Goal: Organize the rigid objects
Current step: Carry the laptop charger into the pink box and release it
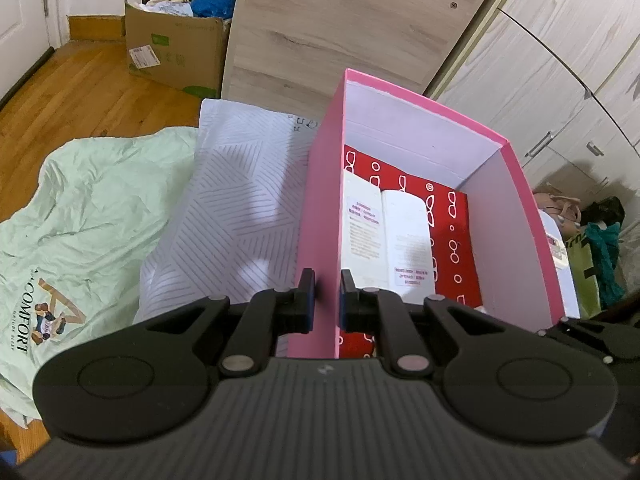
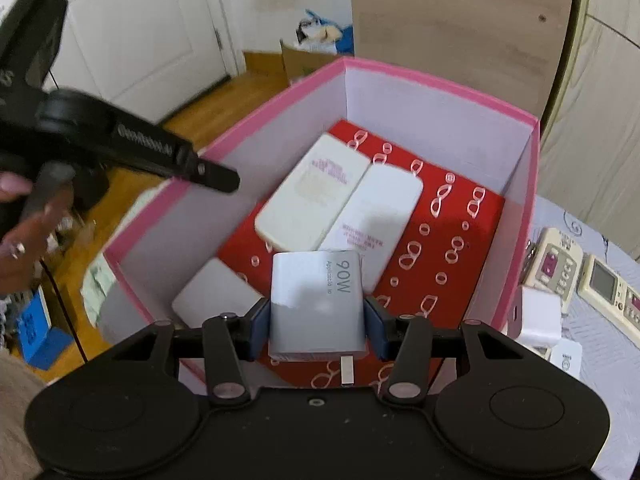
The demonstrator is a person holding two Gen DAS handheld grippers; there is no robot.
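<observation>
Right gripper was clamped on one white charger block, held above the near end of the pink box, its metal prongs pointing back toward the camera. Left gripper pinched the box's left wall, jaws nearly together, tilted steeply downward. Inside, two white oblong devices lay side by side on red patterned paper, long axes running away from the camera. Two remote controls rested outside, right of the box.
</observation>
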